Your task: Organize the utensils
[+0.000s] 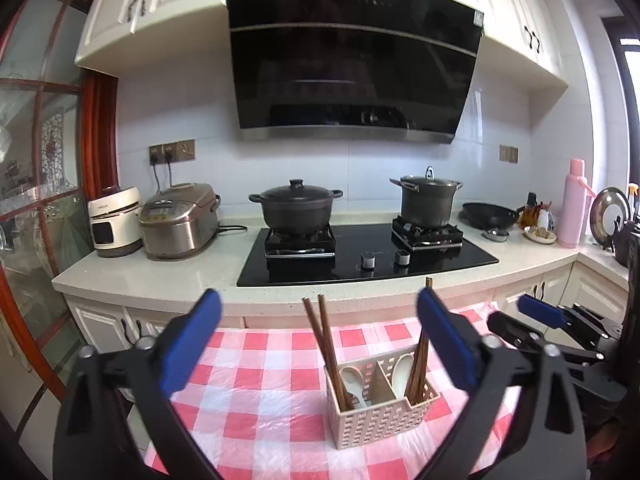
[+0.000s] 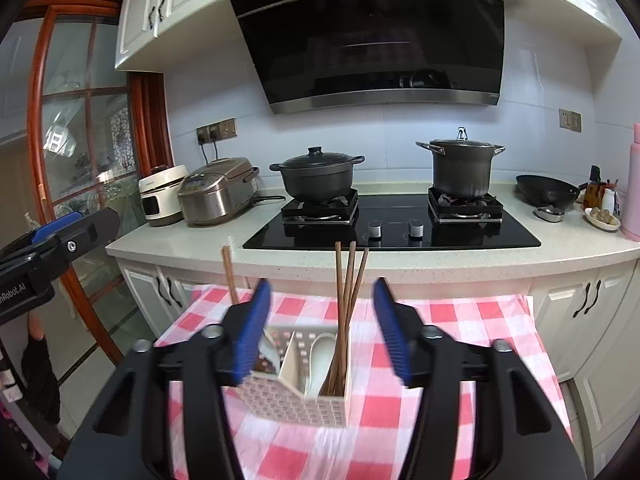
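My right gripper (image 2: 320, 326) stands open and empty with the cream slotted caddy (image 2: 296, 396) straight ahead between its fingers on the pink checked tablecloth (image 2: 448, 380); the chopsticks (image 2: 347, 300) in the caddy's right cell rise nearly upright, long axis vertical, midway between the blue pads. My left gripper (image 1: 320, 344) is also open and holds nothing, and from it the caddy sits ahead and right of centre, so I judge the right the nearer. The only legible writing is "nRobot.AI" on the left tool's body.

Each tool is black plastic, its two arms tipped with ribbed blue pads (image 2: 252, 332) and pinned by silver screws (image 1: 489, 341). The left tool (image 1: 318, 346) carries white lettering in the right wrist view; the right tool (image 2: 322, 330) looks alike.
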Demonstrator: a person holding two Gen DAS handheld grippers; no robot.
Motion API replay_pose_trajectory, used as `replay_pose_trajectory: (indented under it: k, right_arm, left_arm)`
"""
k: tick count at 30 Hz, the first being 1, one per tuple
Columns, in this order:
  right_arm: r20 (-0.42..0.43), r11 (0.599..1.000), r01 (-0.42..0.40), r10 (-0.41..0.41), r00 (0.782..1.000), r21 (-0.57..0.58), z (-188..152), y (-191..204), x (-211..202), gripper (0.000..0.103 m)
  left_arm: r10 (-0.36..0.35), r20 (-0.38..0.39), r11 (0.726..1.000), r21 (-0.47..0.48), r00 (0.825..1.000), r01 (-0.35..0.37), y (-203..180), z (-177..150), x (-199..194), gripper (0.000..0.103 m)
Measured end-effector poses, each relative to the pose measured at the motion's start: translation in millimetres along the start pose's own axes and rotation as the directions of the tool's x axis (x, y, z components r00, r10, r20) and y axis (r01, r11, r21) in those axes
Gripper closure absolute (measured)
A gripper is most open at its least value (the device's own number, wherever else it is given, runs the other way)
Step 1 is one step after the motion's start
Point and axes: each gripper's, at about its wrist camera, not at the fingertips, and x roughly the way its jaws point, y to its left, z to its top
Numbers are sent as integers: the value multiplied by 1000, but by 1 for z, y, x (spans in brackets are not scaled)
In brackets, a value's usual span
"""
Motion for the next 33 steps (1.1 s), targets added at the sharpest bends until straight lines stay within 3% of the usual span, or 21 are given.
replay_pose_trajectory:
  k: [6, 11, 19, 26, 33]
  right_arm:
    - [7, 1000, -12, 12, 1000, -15, -37, -1, -40, 18]
    - [-9, 1000, -16, 16, 1000, 23, -72, -6, -56, 18]
    - [-28, 999, -31, 31, 999, 10, -105, -2, -70, 18]
    - [-10, 999, -18, 18, 1000, -48, -117, 6, -85, 18]
    - [-10, 999, -37, 36, 999, -37, -117, -3, -92, 18]
  left_arm:
    - [60, 30, 998, -18, 998, -59, 9, -39, -40, 5]
    - [108, 47, 994, -15, 993, -107, 5, -76, -69, 5]
    - [110, 28, 994, -21, 994, -109, -10, -120, -89, 5]
    - [117, 19, 993, -35, 993, -116, -20, -156, -104, 5]
    - [81, -4, 996, -26, 997, -81, -32, -164, -107, 5]
